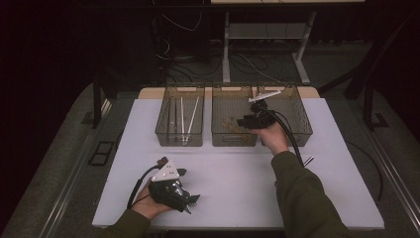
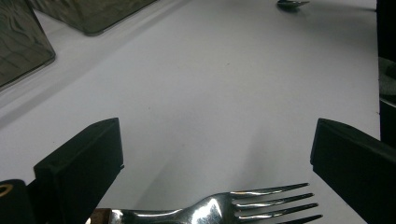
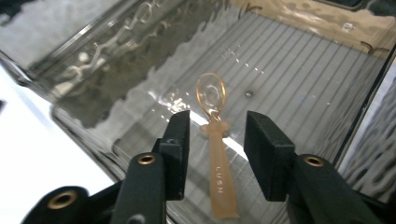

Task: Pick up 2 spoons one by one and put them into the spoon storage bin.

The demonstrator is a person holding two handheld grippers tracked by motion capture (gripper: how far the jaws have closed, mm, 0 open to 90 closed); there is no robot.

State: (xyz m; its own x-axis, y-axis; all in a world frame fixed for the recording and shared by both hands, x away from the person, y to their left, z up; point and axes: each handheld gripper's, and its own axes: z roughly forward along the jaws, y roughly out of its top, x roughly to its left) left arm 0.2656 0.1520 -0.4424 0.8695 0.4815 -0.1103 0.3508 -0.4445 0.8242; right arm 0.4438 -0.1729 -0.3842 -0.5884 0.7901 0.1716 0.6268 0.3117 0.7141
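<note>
My left gripper [image 1: 192,200] rests near the table's front left edge, held in a hand. Its jaws stand wide open in the left gripper view [image 2: 217,135], and a metal fork [image 2: 252,207] lies on the white table between them, tines to the right. My right gripper [image 1: 243,121] reaches into the middle smoky bin [image 1: 233,143]. Seen in the right gripper view [image 3: 219,122], it is open, its jaws on either side of a tan plastic spoon [image 3: 218,163] that lies flat on the bin floor. The jaws do not touch the spoon.
Three smoky bins stand in a row at the back: the left bin [image 1: 179,140] holds white sticks [image 1: 190,116], the right bin [image 1: 302,130] a white utensil [image 1: 265,95]. A metal spoon [image 1: 308,160] lies on the white table [image 1: 233,183] beside the right forearm.
</note>
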